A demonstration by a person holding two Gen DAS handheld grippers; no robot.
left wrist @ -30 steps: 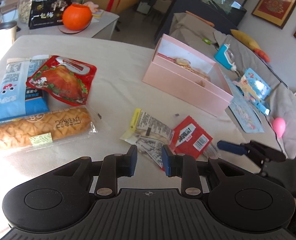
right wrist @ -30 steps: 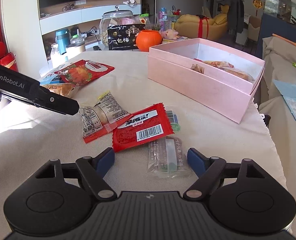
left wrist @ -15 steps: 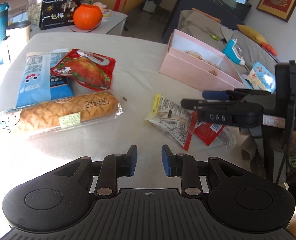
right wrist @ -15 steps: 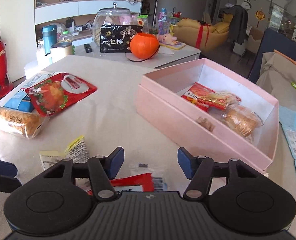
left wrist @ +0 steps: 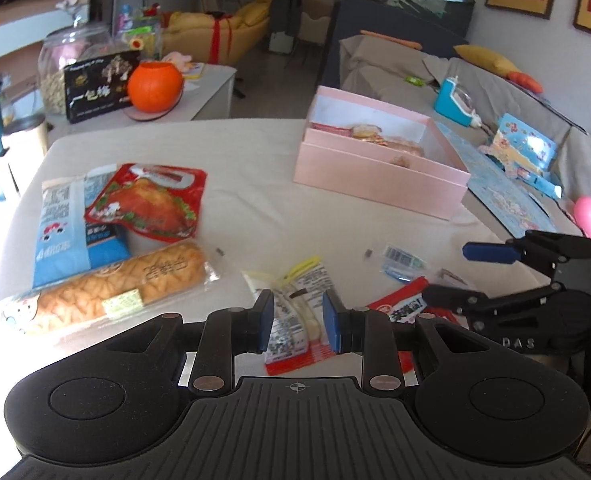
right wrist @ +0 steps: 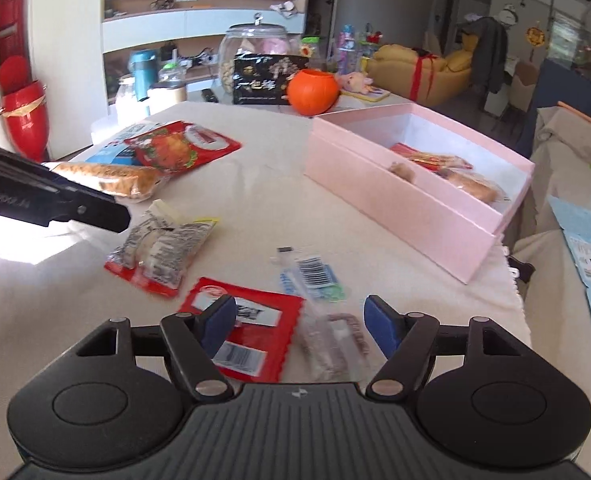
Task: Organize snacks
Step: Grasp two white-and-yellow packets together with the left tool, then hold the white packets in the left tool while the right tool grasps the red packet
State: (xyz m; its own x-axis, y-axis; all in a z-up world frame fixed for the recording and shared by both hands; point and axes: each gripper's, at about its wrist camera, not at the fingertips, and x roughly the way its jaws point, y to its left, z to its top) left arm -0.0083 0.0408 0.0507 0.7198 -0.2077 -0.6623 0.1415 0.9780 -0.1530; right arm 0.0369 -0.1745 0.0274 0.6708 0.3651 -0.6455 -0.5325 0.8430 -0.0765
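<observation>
Compared with the frame half a second earlier, the right gripper [right wrist: 299, 322] has dropped back from the pink box [right wrist: 399, 204] and now hangs low over the loose packets at the near table edge. Its jaws are opening, and nothing is pressed between the pads. Directly under the gap lie the red packet [right wrist: 251, 340], toward the left pad, and the clear packet [right wrist: 331, 344], toward the right pad; the clear packet's long axis runs roughly along the gripper's pointing line, so a closing grasp would cross its short side. The box, already holding several snacks, stands ahead and to the right. The right gripper is judged the nearer tool for both packets. The left gripper [left wrist: 297, 322] is clenched to its narrowest gap, holds nothing, and points at the white-and-red packet [left wrist: 295, 316] beneath it.
</observation>
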